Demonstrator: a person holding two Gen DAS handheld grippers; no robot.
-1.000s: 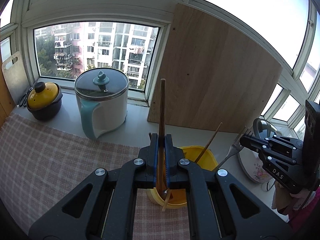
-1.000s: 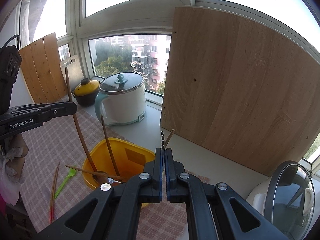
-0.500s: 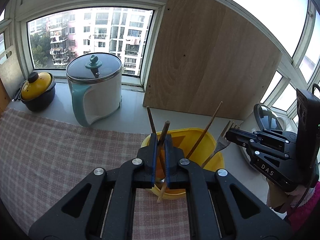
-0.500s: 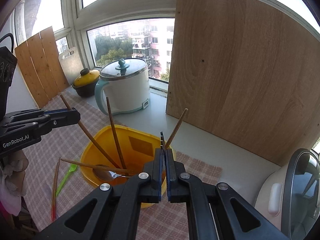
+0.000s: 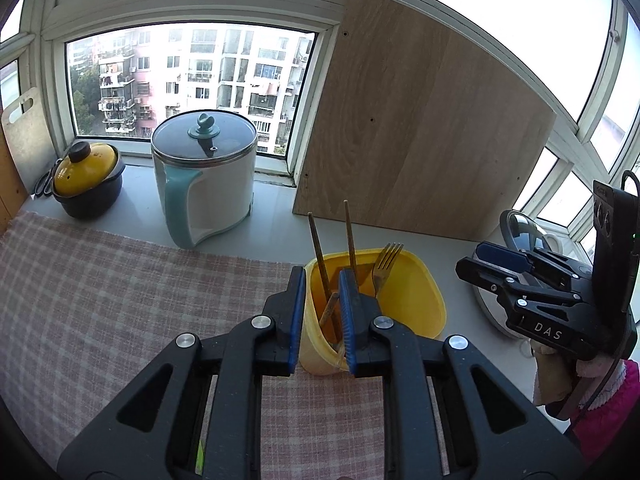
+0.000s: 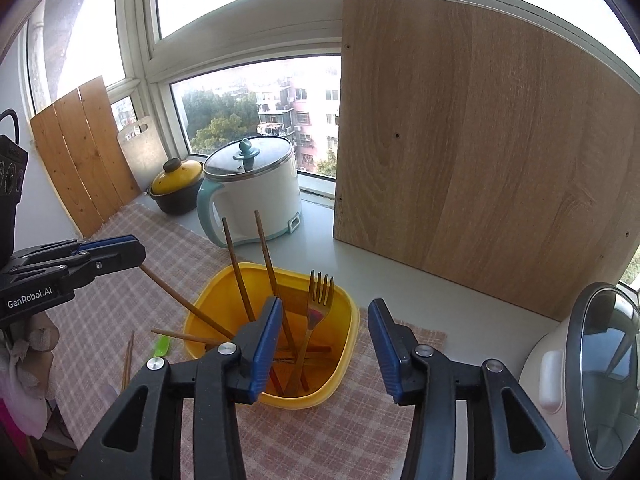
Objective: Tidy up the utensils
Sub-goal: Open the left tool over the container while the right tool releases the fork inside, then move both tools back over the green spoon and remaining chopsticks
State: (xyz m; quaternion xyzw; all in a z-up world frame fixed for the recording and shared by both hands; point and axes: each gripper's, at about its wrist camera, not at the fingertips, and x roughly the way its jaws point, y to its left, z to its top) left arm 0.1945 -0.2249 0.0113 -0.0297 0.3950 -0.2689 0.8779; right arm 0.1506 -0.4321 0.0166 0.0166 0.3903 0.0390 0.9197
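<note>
While both grippers (left (image 5: 323, 312), right (image 6: 325, 346)) gape empty, the yellow tub (image 6: 344, 364) hides the fork (image 6: 316, 316) handle's end

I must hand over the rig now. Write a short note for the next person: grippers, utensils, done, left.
Left gripper: open, holding nothing, over the near rim of the yellow container.
Right gripper: open, holding nothing, just above that container.
Done: the fork and several wooden chopsticks stand in the container.
Left: a green utensil and a chopstick lie on the checkered cloth beside the container.
</note>
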